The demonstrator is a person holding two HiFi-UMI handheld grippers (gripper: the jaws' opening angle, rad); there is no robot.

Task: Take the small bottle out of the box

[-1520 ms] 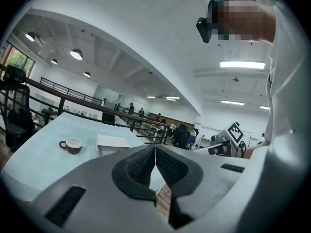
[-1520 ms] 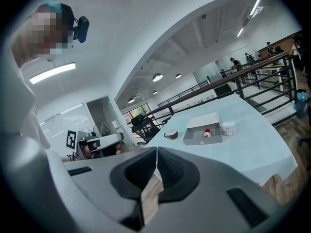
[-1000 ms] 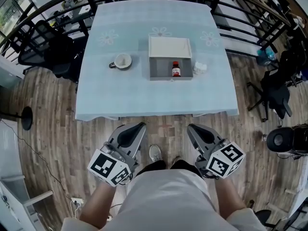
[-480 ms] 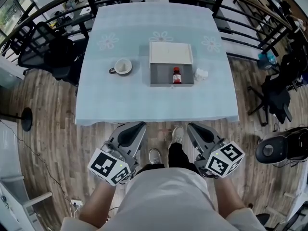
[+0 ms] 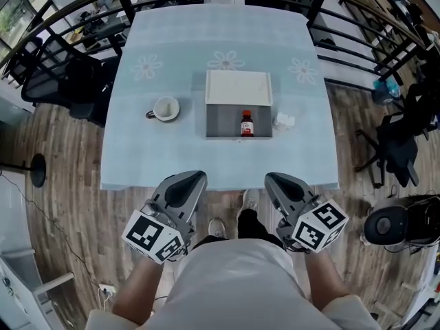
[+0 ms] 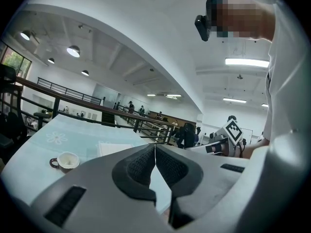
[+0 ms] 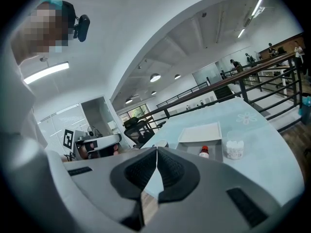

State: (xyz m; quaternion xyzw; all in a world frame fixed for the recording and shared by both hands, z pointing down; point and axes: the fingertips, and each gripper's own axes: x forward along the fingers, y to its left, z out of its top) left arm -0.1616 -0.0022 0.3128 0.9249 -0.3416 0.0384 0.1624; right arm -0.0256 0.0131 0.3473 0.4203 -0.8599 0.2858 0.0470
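Observation:
A small bottle [image 5: 246, 124] with a red cap stands upright in the right part of an open grey box [image 5: 227, 120], whose white lid [image 5: 238, 88] is folded back. The box sits mid-table on a light blue cloth. In the right gripper view the small bottle [image 7: 204, 152] shows beyond the jaws. Both grippers hang short of the table's near edge, over the floor. My left gripper [image 5: 193, 178] is shut and empty. My right gripper [image 5: 276, 180] is shut and empty too. Their tips touch in the left gripper view [image 6: 155, 145] and the right gripper view [image 7: 156, 149].
A white cup [image 5: 165, 108] stands left of the box, a small white container [image 5: 283, 121] right of it. The table [image 5: 137, 163] has railings behind it. Office chairs [image 5: 62, 81] stand to the left, another chair [image 5: 395, 136] and a round black device [image 5: 402, 222] to the right.
The table has drawn nearer in the head view, its near edge now just ahead of both grippers. Both grippers stay shut.

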